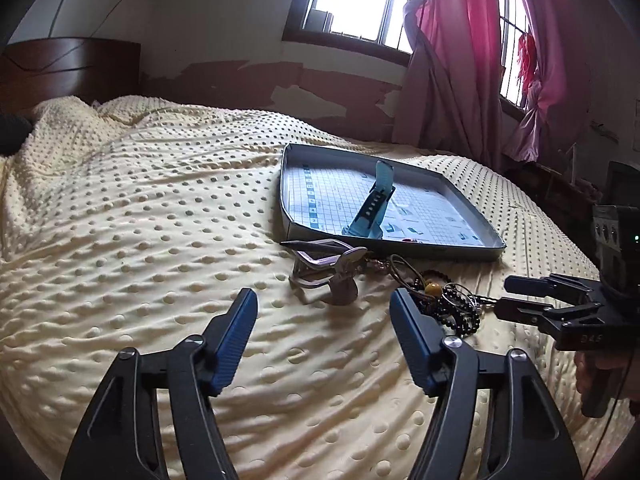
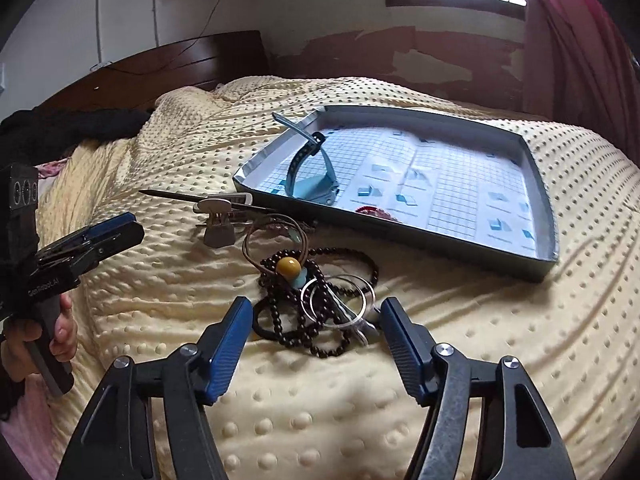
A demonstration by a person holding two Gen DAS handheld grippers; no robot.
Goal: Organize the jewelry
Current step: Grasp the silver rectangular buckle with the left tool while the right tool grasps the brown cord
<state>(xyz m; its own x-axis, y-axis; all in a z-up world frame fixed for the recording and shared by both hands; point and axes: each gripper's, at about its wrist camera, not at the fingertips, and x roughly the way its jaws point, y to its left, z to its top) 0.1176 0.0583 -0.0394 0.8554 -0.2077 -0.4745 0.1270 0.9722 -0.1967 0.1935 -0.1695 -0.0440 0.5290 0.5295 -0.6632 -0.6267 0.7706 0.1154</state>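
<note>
A heap of jewelry lies on the cream dotted bedspread: a dark bead bracelet with an amber bead (image 2: 290,267) (image 1: 434,289), thin silver bangles (image 2: 338,296), a black hair tie (image 2: 272,330) and a brown cord loop (image 2: 272,236). My right gripper (image 2: 316,304) (image 1: 505,295) stands open at the heap's near edge, a finger on each side, gripping nothing. My left gripper (image 1: 322,300) (image 2: 134,226) is open and empty, just short of a grey hair clip (image 1: 340,276) (image 2: 218,220). A shallow grey tray (image 1: 392,246) (image 2: 400,232) behind holds a blue watch (image 1: 372,208) (image 2: 312,176) and a red bead piece (image 2: 374,212).
A dark thin hair stick (image 2: 180,197) lies by the clip. The bedspread (image 1: 160,220) stretches left toward a dark wooden headboard (image 1: 68,68). Pink curtains (image 1: 460,60) and a window are behind the tray. A hand (image 2: 60,328) holds the left gripper's handle.
</note>
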